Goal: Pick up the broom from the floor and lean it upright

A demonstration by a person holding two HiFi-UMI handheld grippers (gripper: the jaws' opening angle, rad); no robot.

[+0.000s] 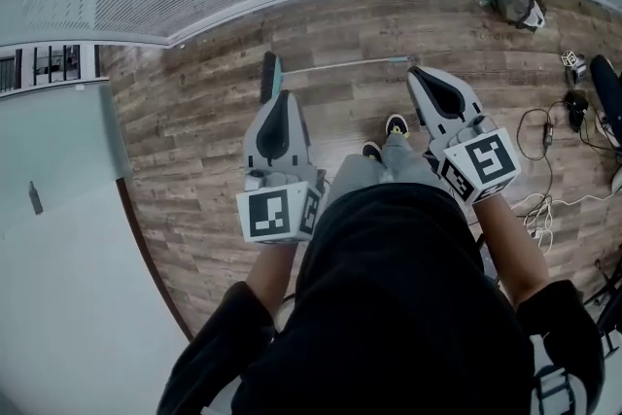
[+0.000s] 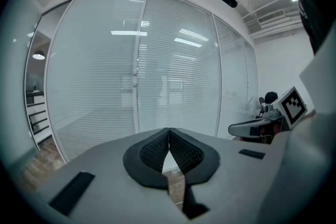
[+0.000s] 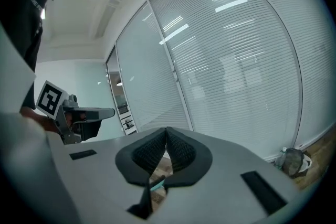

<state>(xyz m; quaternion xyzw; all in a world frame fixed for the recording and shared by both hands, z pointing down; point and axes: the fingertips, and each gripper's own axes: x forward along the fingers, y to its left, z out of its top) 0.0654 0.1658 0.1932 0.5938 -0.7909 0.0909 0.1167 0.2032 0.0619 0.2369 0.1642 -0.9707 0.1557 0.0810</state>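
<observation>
Long thin-handled broom with a teal head (image 1: 340,65) lies flat on the wood-plank floor (image 1: 194,141), just beyond both grippers. Left gripper (image 1: 282,97): jaws pressed together, nothing between. Right gripper (image 1: 420,73): same, tip near the handle's right end.

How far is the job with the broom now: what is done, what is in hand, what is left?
Done: nothing yet; the broom lies flat on the wooden floor. In hand: nothing; the left gripper and right gripper are both shut and empty, held above the floor. Left: open, grasp the broom, lift it and lean it upright.
</observation>
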